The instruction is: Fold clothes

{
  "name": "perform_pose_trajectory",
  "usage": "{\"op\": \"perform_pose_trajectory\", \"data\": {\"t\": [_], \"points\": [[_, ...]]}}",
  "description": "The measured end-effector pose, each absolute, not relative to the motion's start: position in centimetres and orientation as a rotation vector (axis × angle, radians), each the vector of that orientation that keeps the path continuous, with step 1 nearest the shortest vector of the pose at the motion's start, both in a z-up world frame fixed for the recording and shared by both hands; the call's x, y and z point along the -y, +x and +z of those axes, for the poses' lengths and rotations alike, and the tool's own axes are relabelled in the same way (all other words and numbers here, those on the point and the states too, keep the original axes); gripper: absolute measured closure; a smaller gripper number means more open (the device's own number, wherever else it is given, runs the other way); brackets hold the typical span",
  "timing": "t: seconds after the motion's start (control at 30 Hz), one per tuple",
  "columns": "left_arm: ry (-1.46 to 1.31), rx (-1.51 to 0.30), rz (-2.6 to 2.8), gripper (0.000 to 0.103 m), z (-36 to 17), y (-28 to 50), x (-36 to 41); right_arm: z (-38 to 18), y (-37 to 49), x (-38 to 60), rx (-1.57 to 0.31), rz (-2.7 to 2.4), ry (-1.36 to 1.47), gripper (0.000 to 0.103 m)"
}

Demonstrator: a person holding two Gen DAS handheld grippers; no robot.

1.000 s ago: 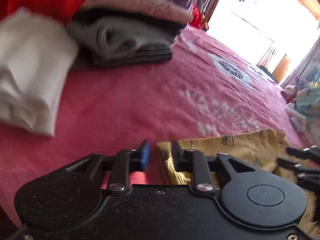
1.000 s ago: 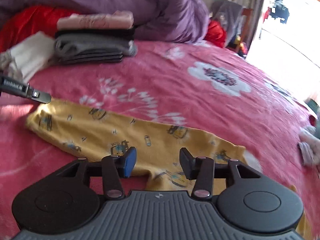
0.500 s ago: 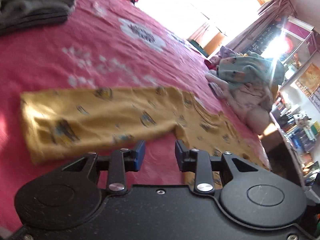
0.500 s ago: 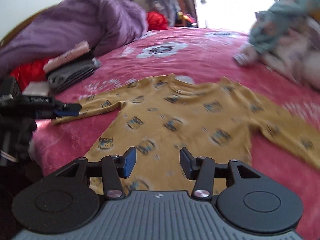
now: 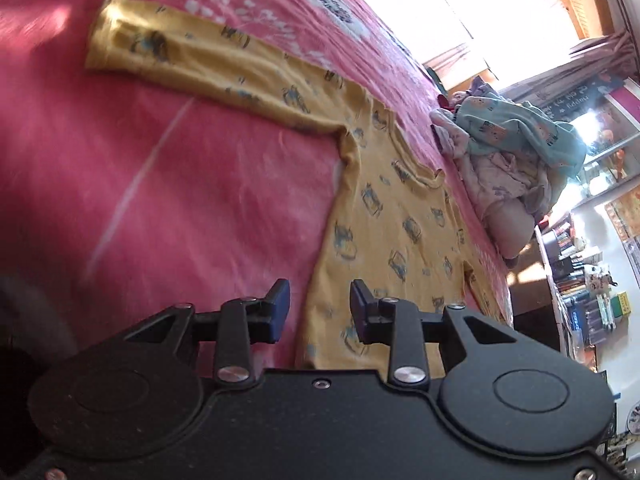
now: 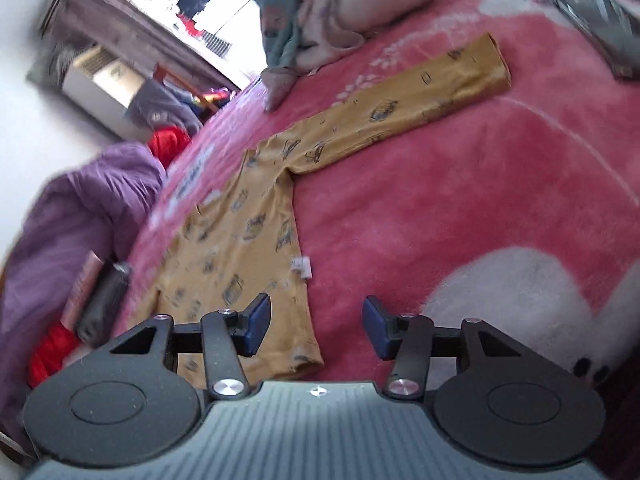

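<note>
Yellow shirt (image 5: 384, 216) lies flat on the pink bed (image 5: 200, 184), sleeves spread; left tool (image 5: 316, 308) parted, empty; right tool (image 6: 316, 326) opening, empty. Risk: either pinches blanket with hem, dragging the garment crooked.

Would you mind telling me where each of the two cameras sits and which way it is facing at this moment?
Left wrist: on the left gripper, angled down along its fingers over the yellow shirt on the pink bedspread, towards the pile of unfolded clothes; only its own open fingers show.
Right wrist: on the right gripper, rolled, facing the shirt's hem corner and the folded stack; only its open fingers show.
Shared: the shirt, bedspread and unfolded pile.
</note>
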State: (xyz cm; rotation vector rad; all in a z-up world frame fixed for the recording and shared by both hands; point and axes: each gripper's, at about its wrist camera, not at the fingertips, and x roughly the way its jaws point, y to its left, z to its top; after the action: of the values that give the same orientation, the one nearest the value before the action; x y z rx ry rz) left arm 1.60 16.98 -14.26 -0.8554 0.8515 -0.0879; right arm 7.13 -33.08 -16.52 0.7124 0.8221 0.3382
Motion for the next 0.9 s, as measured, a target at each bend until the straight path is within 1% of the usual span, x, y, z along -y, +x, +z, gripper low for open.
{"op": "perform_pose_trajectory", "data": {"t": [0.03, 0.07, 0.13, 0.17, 0.2, 0.23, 0.27, 0.3, 0.33, 0.43, 0.5, 0.57, 0.6, 0.67, 0.73, 0.83, 0.87, 0.9], "points": [[-0.860, -0.854, -0.081, 0.067, -14.3, 1.2, -16.7, -16.9, 7.4, 33.3, -0.830, 0.350, 0.747, 0.051], [-0.866, -0.856, -0.077, 0.062, -14.4, 0.9, -16.5, -17.1, 7.6, 33.3, -0.841, 0.359, 0.760, 0.051], [-0.850, -0.861, -0.076, 0.062, -14.4, 0.7, -16.1, -17.4, 7.7, 32.7, -0.859, 0.379, 0.753, 0.052], [-0.837, -0.865, -0.077, 0.062, -14.4, 0.7, -15.8, -17.5, 7.8, 32.4, -0.868, 0.389, 0.749, 0.054], [-0.819, -0.871, -0.080, 0.065, -14.4, 0.7, -15.5, -17.5, 7.8, 31.9, -0.881, 0.400, 0.728, 0.055], [-0.790, -0.881, -0.084, 0.068, -14.4, 0.8, -15.1, -17.7, 7.9, 31.3, -0.896, 0.412, 0.701, 0.062], [-0.760, -0.895, -0.086, 0.085, -14.4, 0.8, -14.7, -17.8, 7.9, 30.8, -0.911, 0.425, 0.675, 0.077], [-0.737, -0.902, -0.083, 0.100, -14.4, 0.9, -14.3, -17.9, 8.0, 30.2, -0.926, 0.436, 0.648, 0.086], [-0.731, -0.891, -0.078, 0.100, -14.2, 0.7, -14.3, -17.7, 8.1, 30.0, -0.928, 0.434, 0.636, 0.094], [-0.763, -0.879, -0.066, 0.100, -14.1, 0.4, -14.9, -16.5, 7.5, 30.7, -0.892, 0.426, 0.637, 0.094], [-0.762, -0.931, -0.042, 0.100, -15.2, 0.8, -15.0, -17.4, 7.6, 30.7, -0.935, 0.418, 0.643, 0.094], [-0.776, -0.940, -0.051, 0.099, -15.3, 0.9, -15.2, -18.5, 7.9, 30.9, -0.973, 0.401, 0.663, 0.095], [-0.766, -0.926, -0.052, 0.090, -14.9, 0.9, -15.2, -18.1, 7.7, 31.0, -0.957, 0.392, 0.663, 0.093], [-0.718, -0.882, -0.028, 0.077, -13.9, 0.7, -15.1, -17.4, 7.5, 31.3, -0.924, 0.375, 0.661, 0.075], [-0.619, -0.813, -0.008, 0.077, -12.5, 0.5, -14.4, -16.8, 6.9, 31.8, -0.867, 0.358, 0.665, 0.066], [-0.575, -0.736, -0.089, 0.077, -11.5, 0.8, -13.4, -15.9, 6.6, 31.7, -0.790, 0.376, 0.637, 0.066], [-0.566, -0.732, -0.118, 0.077, -11.5, 1.1, -12.9, -15.7, 6.6, 31.6, -0.767, 0.389, 0.621, 0.066], [-0.545, -0.753, -0.127, 0.075, -11.9, 1.6, -12.3, -15.8, 6.9, 30.8, -0.789, 0.385, 0.565, 0.066]]}}
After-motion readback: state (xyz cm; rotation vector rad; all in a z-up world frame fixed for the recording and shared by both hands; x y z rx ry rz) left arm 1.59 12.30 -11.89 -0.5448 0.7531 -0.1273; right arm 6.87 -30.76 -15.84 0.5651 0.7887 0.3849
